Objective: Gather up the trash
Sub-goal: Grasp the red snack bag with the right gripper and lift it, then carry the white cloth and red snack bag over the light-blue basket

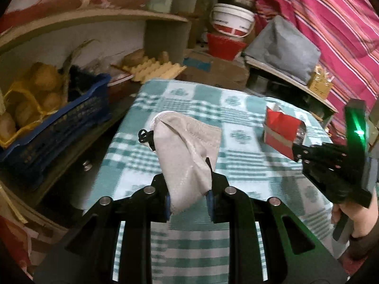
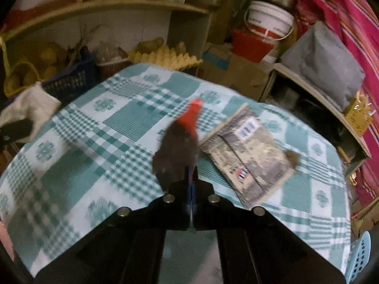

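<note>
A beige face mask [image 1: 187, 146] hangs crumpled above the green checked tablecloth [image 1: 236, 165], and my left gripper [image 1: 188, 189] is shut on its lower end. In the right wrist view the same mask [image 2: 30, 106] shows at the far left. My right gripper [image 2: 191, 184] is shut on a red carton [image 2: 180, 146], blurred and dark on its near side. From the left wrist view the red carton [image 1: 281, 127] sticks out of the right gripper [image 1: 296, 152] over the table's right side. A flattened printed packet [image 2: 246, 151] lies on the cloth just right of the carton.
A blue crate [image 1: 59, 127] with a yellow net of potatoes stands left of the table. Behind are an egg tray [image 1: 154, 68], a white bucket [image 1: 232, 21] and a grey bag [image 1: 281, 49]. A pale blue basket [image 2: 360, 255] sits low at the right. A hand [image 1: 355, 217] holds the right gripper.
</note>
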